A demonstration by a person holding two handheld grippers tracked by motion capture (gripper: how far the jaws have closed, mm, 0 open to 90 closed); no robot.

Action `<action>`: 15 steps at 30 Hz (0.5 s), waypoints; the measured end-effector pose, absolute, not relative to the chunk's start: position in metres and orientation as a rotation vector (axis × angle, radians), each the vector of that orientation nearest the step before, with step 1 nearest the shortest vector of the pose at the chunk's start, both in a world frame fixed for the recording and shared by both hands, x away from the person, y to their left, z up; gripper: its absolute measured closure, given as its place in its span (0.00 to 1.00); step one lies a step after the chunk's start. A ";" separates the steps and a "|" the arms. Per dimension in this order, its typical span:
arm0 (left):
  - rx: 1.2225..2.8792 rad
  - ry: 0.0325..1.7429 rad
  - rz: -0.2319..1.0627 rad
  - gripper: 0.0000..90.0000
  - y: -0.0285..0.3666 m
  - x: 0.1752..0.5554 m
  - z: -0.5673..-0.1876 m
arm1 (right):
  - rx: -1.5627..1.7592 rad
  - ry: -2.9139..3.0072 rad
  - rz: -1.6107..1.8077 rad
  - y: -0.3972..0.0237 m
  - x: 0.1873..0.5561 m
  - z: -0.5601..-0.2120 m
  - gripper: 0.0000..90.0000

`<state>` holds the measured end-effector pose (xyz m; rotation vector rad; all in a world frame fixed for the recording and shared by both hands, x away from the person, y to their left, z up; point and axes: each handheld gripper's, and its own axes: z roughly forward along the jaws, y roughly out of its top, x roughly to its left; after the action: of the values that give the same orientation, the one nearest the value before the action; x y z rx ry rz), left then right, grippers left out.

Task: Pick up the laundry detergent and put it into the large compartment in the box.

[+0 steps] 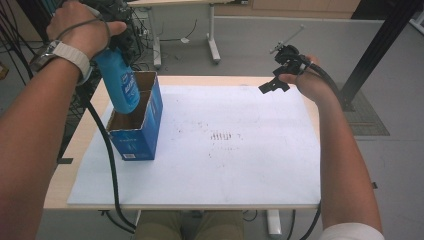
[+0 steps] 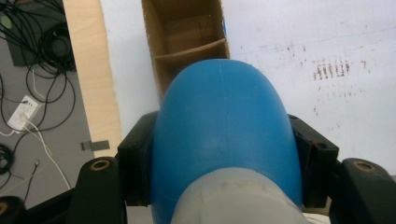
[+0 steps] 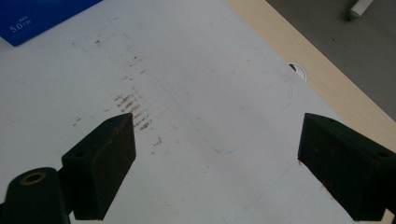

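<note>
- Surface: a white board (image 1: 225,150) on a pale wooden table (image 1: 87,145), brown scuff marks (image 1: 222,136) near the middle; grey floor with cables beyond.
- Blue carton (image 1: 142,131): open-topped, cardboard divider inside, standing at the board's left edge.
- Blue bottle (image 1: 121,84): gripped across its body by the left gripper (image 2: 219,158), jaws clamped on both sides, held tilted above the carton's opening.
- Handling, judged: smooth rounded plastic, likely slippery and rigid; the wide mid-body looks the safest hold.
- Right gripper (image 1: 280,75): raised over the far right edge, jaws spread wide, carrying nothing.
</note>
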<state>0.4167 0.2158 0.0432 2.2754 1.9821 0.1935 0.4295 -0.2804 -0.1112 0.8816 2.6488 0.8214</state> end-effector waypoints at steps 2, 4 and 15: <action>2.270 1.982 0.194 0.41 0.218 0.417 0.041 | 0.878 2.649 0.822 -0.279 0.430 -0.112 0.12; 2.274 1.983 0.187 0.41 0.219 0.418 0.039 | 0.871 2.649 0.822 -0.279 0.430 -0.112 0.12; 2.272 2.003 0.217 0.41 0.219 0.421 0.025 | 0.870 2.658 0.815 -0.275 0.431 -0.113 0.12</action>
<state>0.4211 0.2194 0.0251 2.2724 2.0025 0.2167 0.4307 -0.2751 -0.1125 0.8702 2.6578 0.8151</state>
